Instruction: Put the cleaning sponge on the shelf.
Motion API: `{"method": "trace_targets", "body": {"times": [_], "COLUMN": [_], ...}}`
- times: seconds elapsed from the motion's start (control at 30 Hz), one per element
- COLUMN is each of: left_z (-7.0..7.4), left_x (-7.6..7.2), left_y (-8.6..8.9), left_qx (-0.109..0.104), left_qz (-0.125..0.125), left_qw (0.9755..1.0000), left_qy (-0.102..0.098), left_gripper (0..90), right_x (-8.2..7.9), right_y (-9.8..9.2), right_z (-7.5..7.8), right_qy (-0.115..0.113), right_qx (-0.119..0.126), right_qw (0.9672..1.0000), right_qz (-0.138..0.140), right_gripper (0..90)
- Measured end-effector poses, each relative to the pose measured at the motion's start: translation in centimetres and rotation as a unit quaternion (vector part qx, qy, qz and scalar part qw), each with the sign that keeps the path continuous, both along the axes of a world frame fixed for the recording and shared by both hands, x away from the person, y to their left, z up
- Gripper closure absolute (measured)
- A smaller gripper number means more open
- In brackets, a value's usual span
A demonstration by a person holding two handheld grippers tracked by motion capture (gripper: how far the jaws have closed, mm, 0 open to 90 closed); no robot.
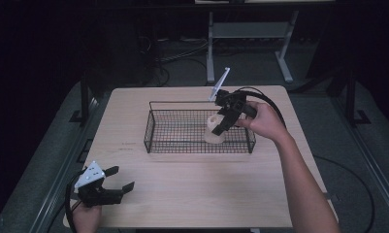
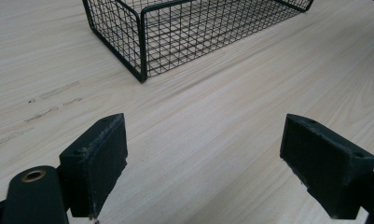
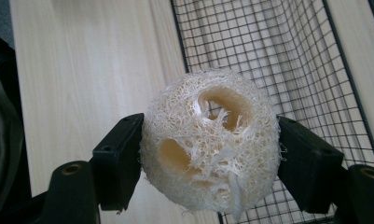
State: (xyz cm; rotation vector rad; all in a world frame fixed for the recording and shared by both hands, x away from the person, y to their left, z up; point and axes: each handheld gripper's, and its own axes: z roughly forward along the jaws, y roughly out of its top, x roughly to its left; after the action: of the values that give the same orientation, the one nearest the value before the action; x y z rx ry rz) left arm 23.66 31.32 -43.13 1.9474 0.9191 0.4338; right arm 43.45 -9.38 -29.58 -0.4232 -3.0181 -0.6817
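Observation:
A pale loofah piece (image 3: 210, 142) with round holes is clamped between the two black jaws of my right gripper (image 3: 208, 151). In the high view the loofah (image 1: 213, 130) hangs in the right part of a black wire basket (image 1: 155, 127), and my right gripper (image 1: 220, 125) reaches down into it from the right. My left gripper (image 1: 119, 178) rests low at the table's near left corner, open with nothing between its jaws. In the left gripper view its jaws (image 2: 203, 158) stand wide apart over bare wood, and the basket's corner (image 2: 142, 51) lies ahead.
The light wooden table (image 1: 192, 189) has bare room in front of the basket and on both sides. Metal frame rails run along the table's left and right. A white table frame (image 1: 245, 34) and cables stand on the dark floor behind.

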Motion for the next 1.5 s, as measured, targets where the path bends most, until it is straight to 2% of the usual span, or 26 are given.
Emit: {"method": "trace_targets", "body": {"times": [0.17,0.23,0.5,0.6,0.77,0.9,0.97,1.17,1.37,1.5], "left_z": [0.0,0.0,0.0,0.0,0.0,0.0,0.0,0.0,0.0,0.0], "left_x": [0.0,0.0,0.0,0.0,0.0,0.0,0.0,0.0,0.0,0.0], "left_y": [0.0,0.0,0.0,0.0,-0.1,-0.1,-0.1,0.0,-0.1,0.0], "left_qx": [0.002,0.0,0.002,0.002,0.002,0.001,0.001,-0.002,-0.001,0.0], "left_qz": [-0.001,0.0,-0.001,-0.001,-0.001,-0.002,-0.002,0.0,-0.002,-0.001], "left_qw": [1.0,1.0,1.0,1.0,1.0,1.0,1.0,1.0,1.0,1.0], "left_qy": [0.0,-0.001,0.0,-0.001,-0.001,-0.001,-0.001,-0.001,-0.001,-0.001], "left_gripper": [13.7,13.7,13.7,13.7,13.7,13.7,13.7,13.6,13.7,13.7], "right_x": [0.8,1.2,2.3,2.8,3.0,3.4,3.6,4.2,4.8,5.1], "right_y": [-0.2,-0.3,-0.7,-0.8,-0.6,-0.4,-0.3,0.1,-0.2,-0.2], "right_z": [0.0,-0.2,-1.6,-2.2,-2.9,-3.3,-3.6,-4.5,-5.7,-6.7], "right_qy": [-0.008,-0.004,-0.001,0.002,-0.01,-0.011,-0.003,0.0,0.018,0.027], "right_qx": [0.005,0.001,-0.009,-0.006,-0.015,-0.021,-0.019,-0.024,-0.008,-0.02], "right_qw": [0.9998,0.9997,0.9989,0.9986,0.9984,0.9981,0.998,0.9978,0.9969,0.9964], "right_qz": [-0.016,-0.026,-0.046,-0.052,-0.053,-0.057,-0.06,-0.062,-0.076,-0.077], "right_gripper": [28.6,28.5,28.5,28.6,28.6,28.6,28.6,28.5,28.5,28.4]}}
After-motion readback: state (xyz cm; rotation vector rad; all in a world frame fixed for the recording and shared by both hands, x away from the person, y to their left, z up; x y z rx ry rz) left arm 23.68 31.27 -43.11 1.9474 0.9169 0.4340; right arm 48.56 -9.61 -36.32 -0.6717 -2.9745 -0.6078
